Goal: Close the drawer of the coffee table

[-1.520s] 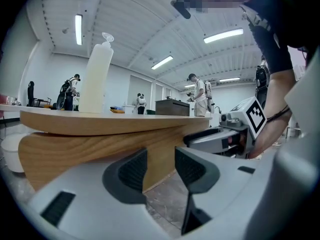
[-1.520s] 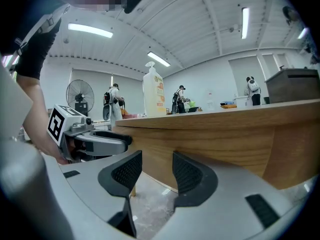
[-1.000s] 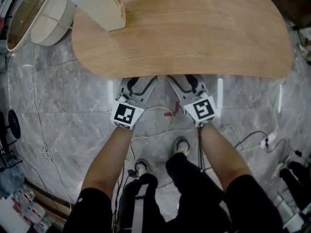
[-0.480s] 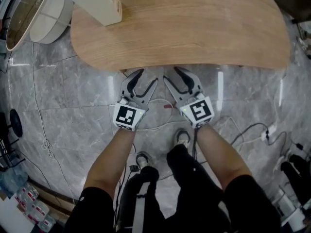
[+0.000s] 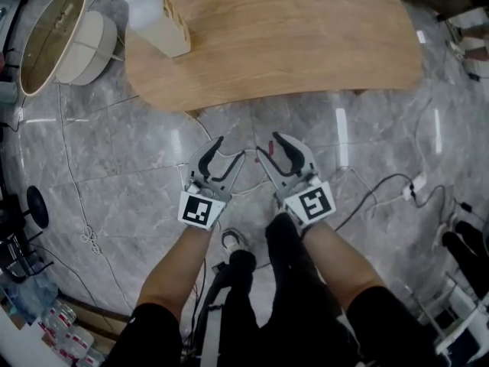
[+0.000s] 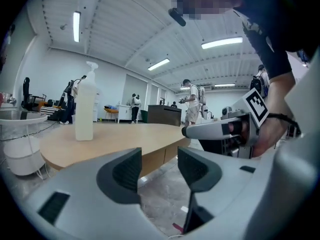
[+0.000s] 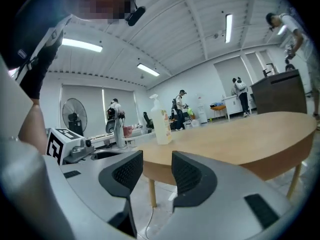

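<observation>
Our left gripper [image 5: 231, 147] is hanging over the grey marble floor [image 5: 130, 144], apart from the near edge of the coffee table [image 5: 283, 37], and we are aiming it toward that edge. Its jaws have just been opening and are now standing wide. Only floor and the table's underside are showing through the gap, and nothing is sitting between the pads.

We are holding the right gripper [image 5: 267, 144] just beside it, the two sets of tips angling in toward each other without touching. Its jaws are also spread wide and are gripping nothing.

We are looking down on the table's curved wooden top, which is covering the drawer from above. Under the rim, the left gripper view is showing a wooden panel [image 6: 152, 159] with a vertical seam, and we cannot tell whether that is the drawer's front.

A pale spray bottle [image 5: 160, 21] is standing upright near the table's far left corner. A round cream-coloured vessel [image 5: 61, 40] is sitting on the floor beside that end. Cables [image 5: 382, 189] are trailing across the floor to our right. People [image 6: 192, 104] are standing in the background, well beyond the table.
</observation>
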The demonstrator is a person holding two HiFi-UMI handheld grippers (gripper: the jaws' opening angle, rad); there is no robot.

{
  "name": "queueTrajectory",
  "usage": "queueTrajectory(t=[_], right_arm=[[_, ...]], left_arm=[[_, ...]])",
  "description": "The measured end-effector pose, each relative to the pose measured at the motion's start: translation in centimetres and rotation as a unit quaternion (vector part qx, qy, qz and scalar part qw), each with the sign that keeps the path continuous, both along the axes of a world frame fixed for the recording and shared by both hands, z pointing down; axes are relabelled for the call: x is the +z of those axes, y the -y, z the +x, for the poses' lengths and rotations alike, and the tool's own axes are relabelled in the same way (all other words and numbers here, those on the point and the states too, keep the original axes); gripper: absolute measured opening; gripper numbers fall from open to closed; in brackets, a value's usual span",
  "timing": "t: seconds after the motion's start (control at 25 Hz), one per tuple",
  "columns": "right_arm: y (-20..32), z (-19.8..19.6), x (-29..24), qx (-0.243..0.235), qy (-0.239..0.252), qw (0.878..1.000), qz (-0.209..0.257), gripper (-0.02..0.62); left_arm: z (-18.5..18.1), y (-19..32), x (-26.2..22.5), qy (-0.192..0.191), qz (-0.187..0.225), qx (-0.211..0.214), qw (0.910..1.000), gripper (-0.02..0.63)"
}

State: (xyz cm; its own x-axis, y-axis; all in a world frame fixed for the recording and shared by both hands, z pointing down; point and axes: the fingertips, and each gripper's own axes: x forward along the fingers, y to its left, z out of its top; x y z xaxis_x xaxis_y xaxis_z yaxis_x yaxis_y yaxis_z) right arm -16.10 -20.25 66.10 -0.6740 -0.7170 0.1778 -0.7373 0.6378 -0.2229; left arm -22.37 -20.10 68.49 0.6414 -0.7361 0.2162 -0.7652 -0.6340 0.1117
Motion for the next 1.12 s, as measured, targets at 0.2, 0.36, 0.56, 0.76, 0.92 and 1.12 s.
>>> queueTrajectory(t=[0.2,0.36,0.56,0.76,0.92,1.12], right_arm=[[-2.5,-0.2,-6.8,0.023,0.01,1.0,0.008,0.178],[-4.3,-0.9,-11.4,0.028,0.006,1.0,0.007,0.177],[-7.1,-2.1,-17.7,0.031,0.003,0.999,0.023,0.176],[-10.8,-1.3,-23.6,0.044,-0.008,0.998,0.041,0.177],[-14.0,0.4,-28.4,0.063,-0.019,0.996,0.056,0.176],[-17.5,0.9,-34.3,0.061,-0.037,0.995,0.062,0.176]], left_arm=[[-1.6,-2.9,-6.3,-0.005,0.001,0.006,1.0,0.206],[-3.0,-5.4,-10.8,0.007,0.005,0.024,0.9997,0.206],[-5.9,-8.4,-15.3,0.015,0.004,0.024,0.9996,0.206],[-8.7,-12.1,-19.9,0.023,0.005,0.025,0.9994,0.206],[-10.8,-15.1,-23.9,0.018,0.009,0.032,0.9993,0.206],[-12.3,-17.6,-28.4,0.016,0.005,0.041,0.999,0.206]])
